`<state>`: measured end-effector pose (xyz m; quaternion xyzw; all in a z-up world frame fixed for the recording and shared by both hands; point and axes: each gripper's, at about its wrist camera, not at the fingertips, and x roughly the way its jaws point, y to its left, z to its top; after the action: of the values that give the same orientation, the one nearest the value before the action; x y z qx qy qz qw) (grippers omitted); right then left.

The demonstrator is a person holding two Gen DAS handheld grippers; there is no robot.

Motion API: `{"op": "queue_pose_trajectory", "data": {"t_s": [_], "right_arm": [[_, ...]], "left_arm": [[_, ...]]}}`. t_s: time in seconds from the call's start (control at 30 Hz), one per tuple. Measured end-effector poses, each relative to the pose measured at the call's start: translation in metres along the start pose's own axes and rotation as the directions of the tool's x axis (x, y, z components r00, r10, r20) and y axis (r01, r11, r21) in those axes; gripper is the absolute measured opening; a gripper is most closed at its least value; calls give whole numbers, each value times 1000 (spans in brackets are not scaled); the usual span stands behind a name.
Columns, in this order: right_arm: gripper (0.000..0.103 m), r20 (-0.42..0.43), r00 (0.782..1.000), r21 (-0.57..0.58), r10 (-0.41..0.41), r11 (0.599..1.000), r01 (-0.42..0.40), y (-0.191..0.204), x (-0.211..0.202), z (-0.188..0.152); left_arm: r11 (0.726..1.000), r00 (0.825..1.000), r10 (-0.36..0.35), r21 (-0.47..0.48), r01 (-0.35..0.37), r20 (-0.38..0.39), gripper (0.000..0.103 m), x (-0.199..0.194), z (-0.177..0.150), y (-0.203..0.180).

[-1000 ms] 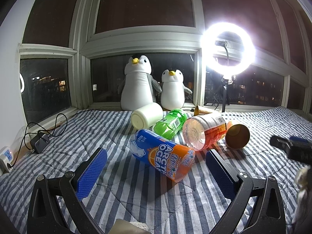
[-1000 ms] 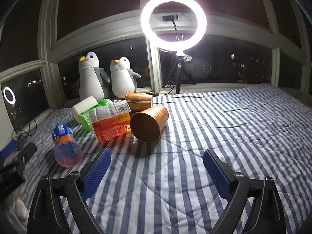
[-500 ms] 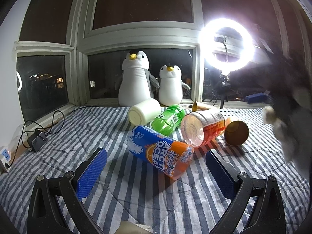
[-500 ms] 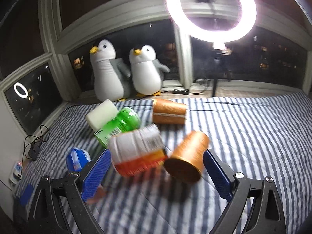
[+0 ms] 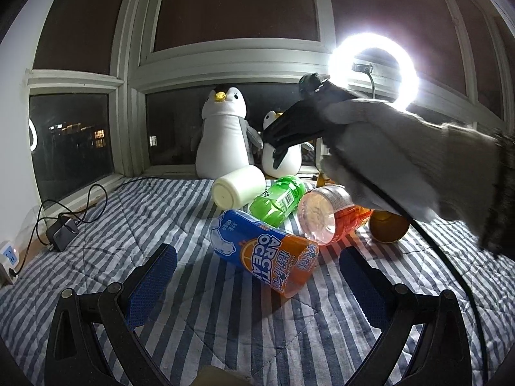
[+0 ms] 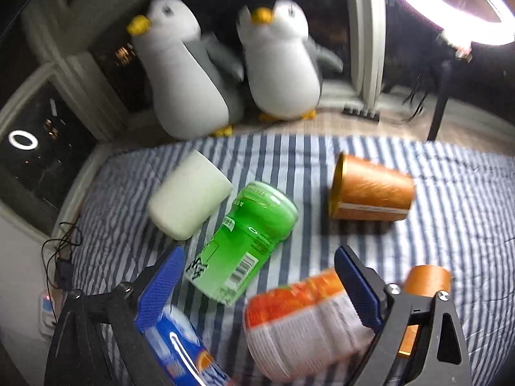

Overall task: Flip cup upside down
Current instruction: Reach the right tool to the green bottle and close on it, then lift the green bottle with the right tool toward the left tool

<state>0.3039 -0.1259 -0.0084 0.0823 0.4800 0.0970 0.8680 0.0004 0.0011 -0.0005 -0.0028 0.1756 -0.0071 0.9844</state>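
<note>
Since the frame one second ago, the right claw (image 6: 257, 276) has travelled from the near right of the bed to a position over the cluster of containers, and its gloved hand (image 5: 386, 160) now crosses the right side of the left wrist view. The left claw (image 5: 257, 280) has held its place above the striped bed cover (image 5: 96, 257).

Right claw: released, jaws spread wide, nothing between the pads. It hangs over the green bottle (image 6: 244, 244) and the orange-labelled bottle (image 6: 305, 321). The right wrist view is motion-blurred.

Left claw: released, jaws spread, holding nothing. It faces the blue and orange bottle (image 5: 264, 254) lying on its side.

Cups: three lie on their sides on the bed cover. The white cup (image 6: 190, 199) rests just left of the green bottle, at the far left of the cluster. One copper cup (image 6: 370, 193) lies far right, apart from the bottles, its mouth turned left. A second copper cup (image 6: 425, 281) lies near right, partly hidden behind the right finger (image 6: 360, 289) of the right claw, beside the orange-labelled bottle. No cup is touched by either claw.

Surroundings: two plush penguins (image 5: 225, 135) stand on the window sill at the far edge. A ring light (image 5: 375, 70) shines at the far right. A charger and cable (image 5: 61, 228) lie at the left edge.
</note>
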Motion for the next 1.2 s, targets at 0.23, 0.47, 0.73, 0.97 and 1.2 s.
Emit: {"op": "queue_pose_trajectory", "data": {"t_s": [0.23,0.47,0.73,0.97,1.2], "right_arm": [[73,-152,988,116,7,993,11,2,44,20],[68,-222,975,151,-4,988,39,2,72,24],[66,-211,977,200,13,979,30,-3,84,22],[65,-116,990,217,78,975,-51,-11,49,27],[65,-14,983,192,184,965,-177,-28,-28,17]], "left_arm": [[1000,1000,-9,-23,9,-5,102,2,1,5],[999,1000,-12,-30,12,4,102,0,1,7],[999,1000,-15,-34,15,2,102,0,2,6],[999,1000,-14,-37,14,-5,102,1,2,5],[999,999,-22,-42,21,-28,102,8,2,7]]}}
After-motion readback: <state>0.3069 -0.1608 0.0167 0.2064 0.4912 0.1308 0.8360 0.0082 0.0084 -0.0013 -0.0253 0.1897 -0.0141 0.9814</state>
